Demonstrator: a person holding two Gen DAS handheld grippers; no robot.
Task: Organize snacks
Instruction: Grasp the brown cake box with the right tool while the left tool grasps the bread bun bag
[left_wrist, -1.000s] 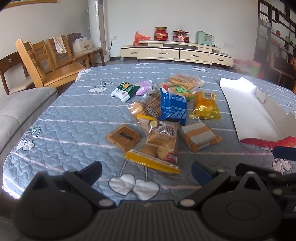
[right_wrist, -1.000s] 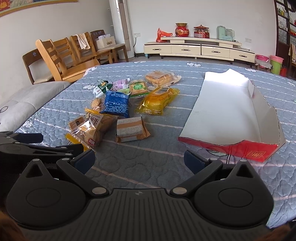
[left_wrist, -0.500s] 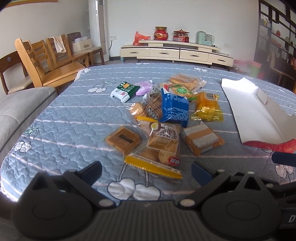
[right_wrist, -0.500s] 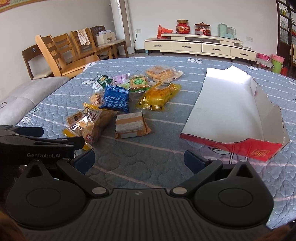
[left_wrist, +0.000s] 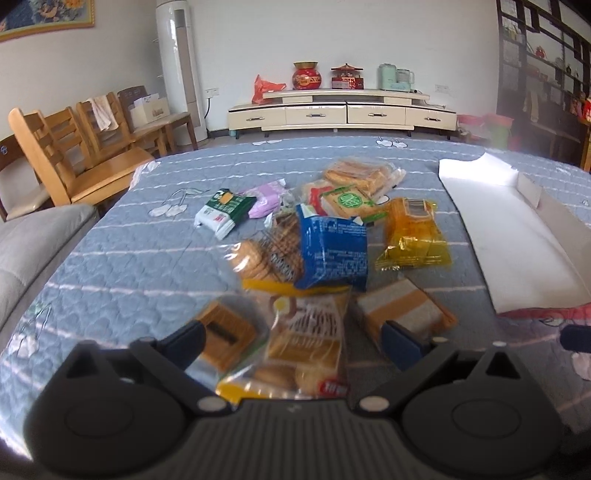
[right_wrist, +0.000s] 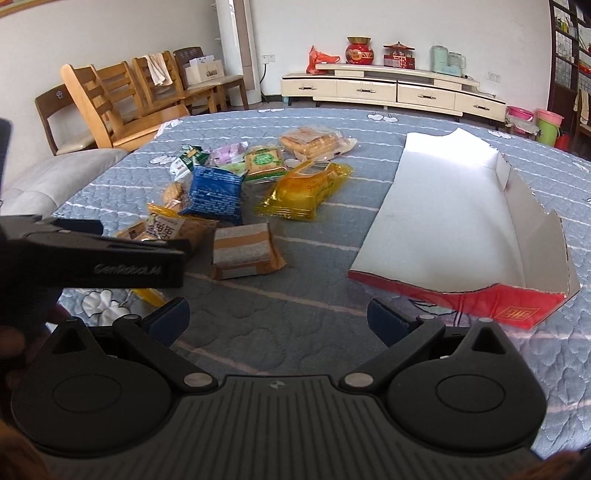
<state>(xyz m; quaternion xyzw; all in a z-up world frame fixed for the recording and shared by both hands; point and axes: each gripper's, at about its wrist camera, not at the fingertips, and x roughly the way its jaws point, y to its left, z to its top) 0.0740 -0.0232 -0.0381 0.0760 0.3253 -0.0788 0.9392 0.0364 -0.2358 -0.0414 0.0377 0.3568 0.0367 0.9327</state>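
Several snack packets lie in a pile on the blue quilted table (left_wrist: 110, 266). My left gripper (left_wrist: 295, 341) is open, its fingers on either side of a clear cookie bag with yellow ends (left_wrist: 306, 339). A small brown packet (left_wrist: 225, 332) lies left of it and an orange-and-white cake packet (left_wrist: 402, 314) right. A blue packet (left_wrist: 332, 251) and a yellow packet (left_wrist: 412, 234) lie beyond. My right gripper (right_wrist: 277, 319) is open and empty over bare quilt, between the cake packet (right_wrist: 242, 251) and an open red-and-white cardboard box (right_wrist: 454, 214). The left gripper shows at the left of the right wrist view (right_wrist: 110, 258).
Wooden chairs (left_wrist: 74, 158) stand past the table's left edge, with a grey sofa (left_wrist: 26, 243) beside it. A cream TV cabinet (left_wrist: 340, 112) stands along the far wall. Green, purple and biscuit packets (left_wrist: 351, 184) lie at the far side of the pile.
My left gripper has moved forward to the pile, so the cookie bag now lies between its fingers. My right gripper has edged forward a little. Both stay open.
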